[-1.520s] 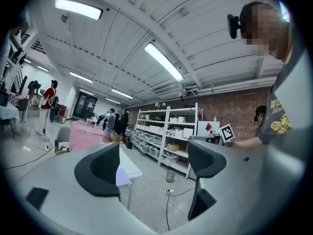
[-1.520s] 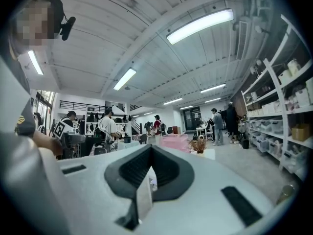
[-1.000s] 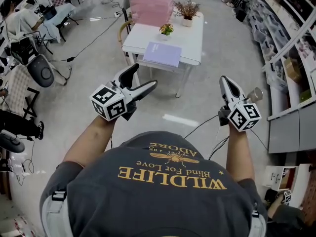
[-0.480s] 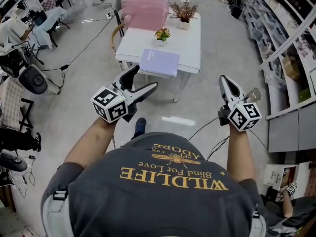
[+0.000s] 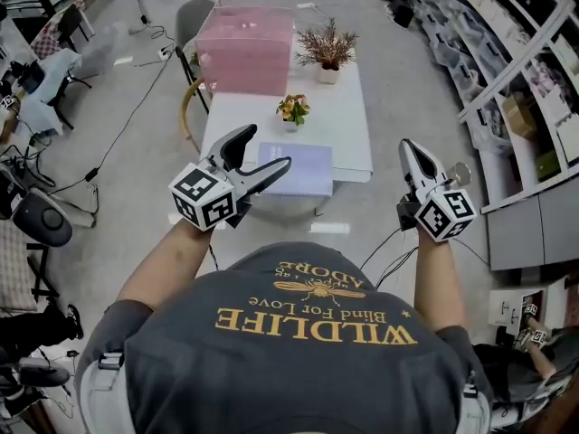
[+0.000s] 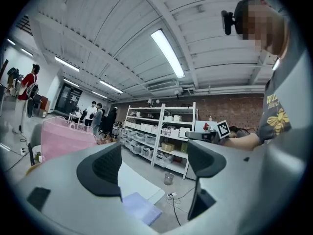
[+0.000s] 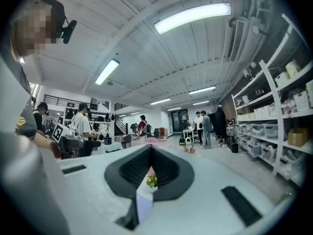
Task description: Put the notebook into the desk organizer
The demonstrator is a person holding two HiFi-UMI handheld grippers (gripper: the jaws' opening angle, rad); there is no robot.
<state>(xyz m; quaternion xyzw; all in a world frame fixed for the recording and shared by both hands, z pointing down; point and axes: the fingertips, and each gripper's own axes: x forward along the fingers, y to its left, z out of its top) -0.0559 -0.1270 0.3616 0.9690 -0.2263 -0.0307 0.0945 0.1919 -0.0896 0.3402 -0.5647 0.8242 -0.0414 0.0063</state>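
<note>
Nothing is done yet. The purple notebook (image 5: 298,168) lies flat at the near edge of the white desk (image 5: 348,138), at 12 o'clock from the person. The pink box (image 5: 244,39), probably the organizer, stands at the far end, at 11 o'clock from the notebook. The left tool (image 5: 264,149) is spread wide and empty, while the right tool (image 5: 409,149) is closed on nothing. The approach, grasp, carry and insertion all remain.

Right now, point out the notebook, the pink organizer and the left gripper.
notebook (image 5: 303,168), head view, middle of its lilac cover.
pink organizer (image 5: 244,61), head view, its near wall.
left gripper (image 5: 266,147), head view, midway between its open jaw tips.
</note>
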